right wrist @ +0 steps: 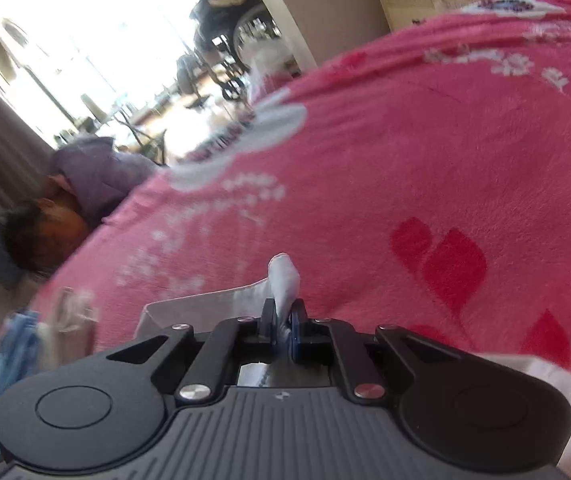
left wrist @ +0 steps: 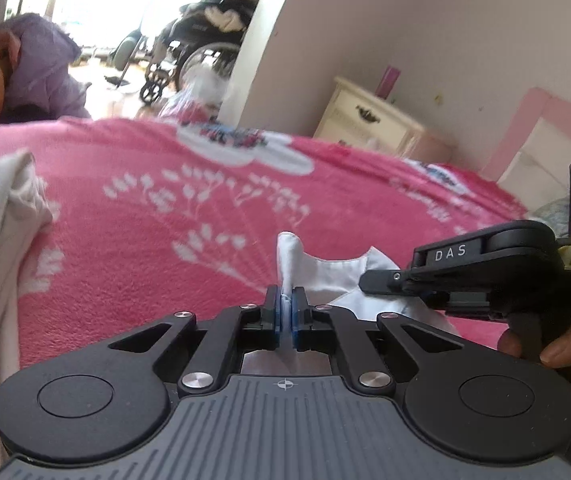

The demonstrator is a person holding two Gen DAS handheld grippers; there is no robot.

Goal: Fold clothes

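The blanket on the bed is fuzzy pink fleece with a short, matt nap. The garment lying on it is thin, smooth white cloth — a pinched fold of it stands up between the blue pads of the left tool, which is matt black plastic with shiny metal rivets and a ribbed grey body. The right tool has the same finish. Left of the garment lies a cream cloth heap, soft and thicker. Beyond the blanket, the nightstand looks like cream-painted wood with dark metal handles.

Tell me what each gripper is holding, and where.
Both the left gripper and right gripper pinch an edge fold of the white garment.
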